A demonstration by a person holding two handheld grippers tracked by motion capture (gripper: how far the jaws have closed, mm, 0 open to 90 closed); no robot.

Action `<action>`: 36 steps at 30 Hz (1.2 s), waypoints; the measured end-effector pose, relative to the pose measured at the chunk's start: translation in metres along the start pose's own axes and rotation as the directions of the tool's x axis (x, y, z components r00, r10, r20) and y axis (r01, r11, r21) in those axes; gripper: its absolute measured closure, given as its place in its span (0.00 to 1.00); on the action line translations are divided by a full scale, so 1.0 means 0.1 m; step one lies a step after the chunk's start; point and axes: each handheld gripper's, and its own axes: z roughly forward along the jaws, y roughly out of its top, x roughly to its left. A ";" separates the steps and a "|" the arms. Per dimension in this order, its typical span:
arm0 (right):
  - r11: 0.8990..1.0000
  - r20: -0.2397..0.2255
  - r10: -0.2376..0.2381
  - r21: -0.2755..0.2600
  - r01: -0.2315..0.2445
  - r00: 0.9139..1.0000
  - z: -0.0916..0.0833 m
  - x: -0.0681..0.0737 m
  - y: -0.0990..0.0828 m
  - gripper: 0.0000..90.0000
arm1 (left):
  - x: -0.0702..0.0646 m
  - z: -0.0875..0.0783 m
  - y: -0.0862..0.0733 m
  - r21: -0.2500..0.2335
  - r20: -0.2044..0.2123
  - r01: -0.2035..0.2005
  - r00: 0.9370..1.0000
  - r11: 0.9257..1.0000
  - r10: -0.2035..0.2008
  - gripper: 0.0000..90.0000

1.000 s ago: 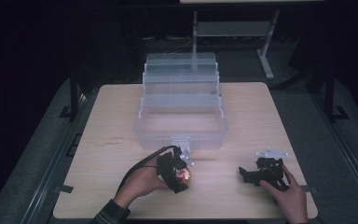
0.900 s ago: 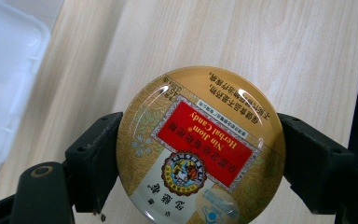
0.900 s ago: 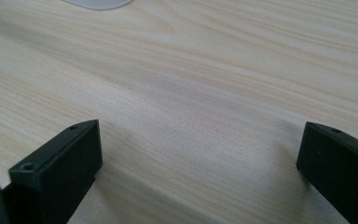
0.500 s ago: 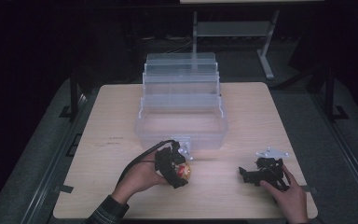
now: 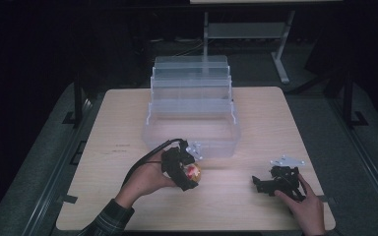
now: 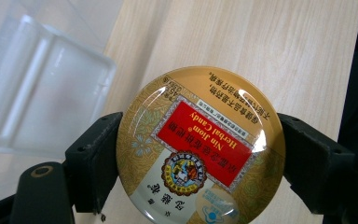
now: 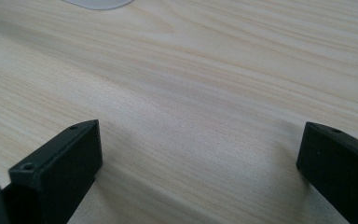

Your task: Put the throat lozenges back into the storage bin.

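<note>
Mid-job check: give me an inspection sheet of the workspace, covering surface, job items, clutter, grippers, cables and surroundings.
Surface: light wooden table, bare around the work.
Job's things: round herbal candy tin, label facing the camera; clear tiered plastic organiser open behind it.
Clutter: nothing seen.
Grippers: left gripper shut on the tin, near the organiser's front; right gripper open, nothing between its jaws, low over the table.
Cables: black cable trailing from the left gripper.
Surroundings: dark room, grey floor, metal stand behind the table.
</note>
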 end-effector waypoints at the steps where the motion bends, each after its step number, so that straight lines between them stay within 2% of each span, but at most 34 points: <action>1: 1.000 0.000 0.000 0.000 0.000 1.000 0.00 0.00 0.00 0.00 | 0.01 -0.02 0.01 -0.003 -0.001 0.001 1.000 1.000 -0.001 0.22; 25: 1.000 0.001 0.000 -0.001 0.000 1.000 0.00 0.00 0.00 0.00 | 0.26 -0.31 0.08 -0.024 -0.019 0.047 0.999 0.999 -0.047 0.22; 36: 1.000 0.000 0.000 0.000 0.000 1.000 0.00 0.00 0.00 0.00 | 0.41 -0.44 0.09 -0.043 -0.041 0.083 0.996 0.996 -0.085 0.22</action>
